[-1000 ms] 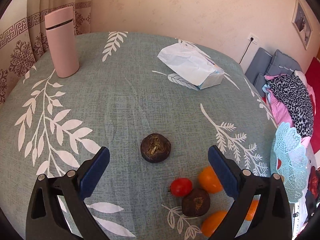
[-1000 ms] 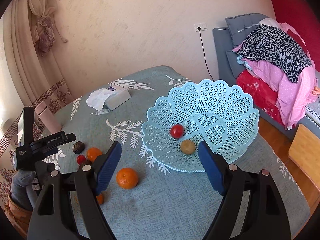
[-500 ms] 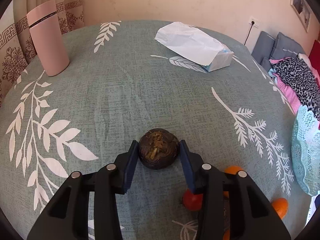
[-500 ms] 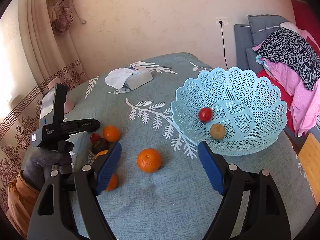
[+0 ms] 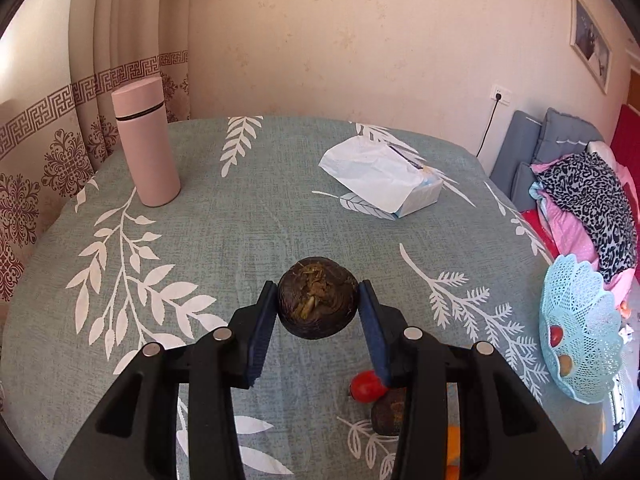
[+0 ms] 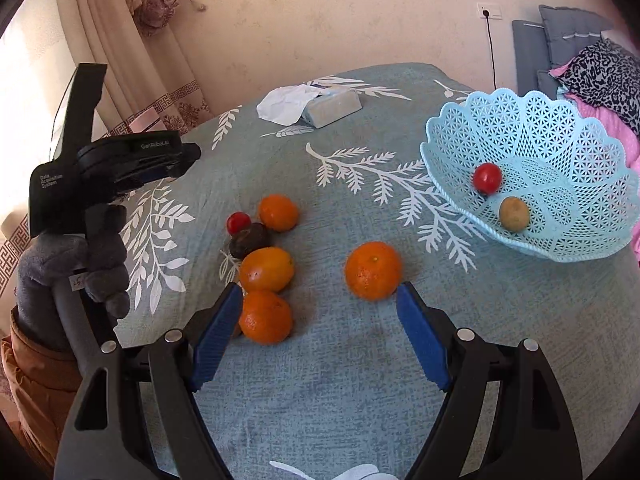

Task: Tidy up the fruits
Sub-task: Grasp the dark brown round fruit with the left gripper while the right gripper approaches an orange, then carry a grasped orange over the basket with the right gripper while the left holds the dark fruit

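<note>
At frame centre, left gripper point(image 5: 318, 308) jaws pinch the dark fruit point(image 5: 318, 303); next, carry it to the basket point(image 5: 576, 360). Right gripper point(image 6: 320, 300) jaws gape.

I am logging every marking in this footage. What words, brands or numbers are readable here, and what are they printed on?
"GenRobot.AI": small white print on the side of the black left tool, right wrist view.
"Data Acquisition System": white print on the same tool's rear block.
A small handwritten mark on a white tag on the grey handle: too small to read.
Tissue pack, pink flask, framed picture: no readable text.
</note>
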Motion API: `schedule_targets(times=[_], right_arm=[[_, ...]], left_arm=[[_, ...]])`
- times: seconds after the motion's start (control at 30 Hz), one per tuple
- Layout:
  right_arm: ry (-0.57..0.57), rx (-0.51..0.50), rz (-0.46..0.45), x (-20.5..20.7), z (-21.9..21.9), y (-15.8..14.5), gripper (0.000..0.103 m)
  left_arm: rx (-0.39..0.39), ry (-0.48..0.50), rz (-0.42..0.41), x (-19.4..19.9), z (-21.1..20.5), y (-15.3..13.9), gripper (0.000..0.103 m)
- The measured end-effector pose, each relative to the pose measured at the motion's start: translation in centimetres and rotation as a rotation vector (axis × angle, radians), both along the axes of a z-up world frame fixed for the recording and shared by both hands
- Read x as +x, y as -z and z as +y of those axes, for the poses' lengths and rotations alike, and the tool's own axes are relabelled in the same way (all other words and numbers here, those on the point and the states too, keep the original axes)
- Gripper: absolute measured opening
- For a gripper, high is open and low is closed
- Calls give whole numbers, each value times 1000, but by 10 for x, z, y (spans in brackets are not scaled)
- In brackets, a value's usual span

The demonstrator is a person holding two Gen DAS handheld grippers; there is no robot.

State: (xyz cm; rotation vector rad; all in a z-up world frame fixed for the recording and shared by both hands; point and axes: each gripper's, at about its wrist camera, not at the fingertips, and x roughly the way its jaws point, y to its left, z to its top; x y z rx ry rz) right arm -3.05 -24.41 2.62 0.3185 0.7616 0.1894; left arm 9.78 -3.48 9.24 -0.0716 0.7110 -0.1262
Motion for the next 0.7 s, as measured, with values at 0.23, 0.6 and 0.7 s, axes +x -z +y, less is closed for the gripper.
schedule_targets(times=[0.23, 0.6, 0.7], right_arm=[[72, 7, 44, 25, -14, 1, 61], [91, -187, 100, 49, 0, 25, 40], [82, -159, 91, 46, -3, 24, 40]], left_arm=[[-37, 15, -36, -11, 3, -17, 42], [-61, 22, -42, -15, 7, -23, 42], [-61, 22, -37, -14, 6, -22, 42]])
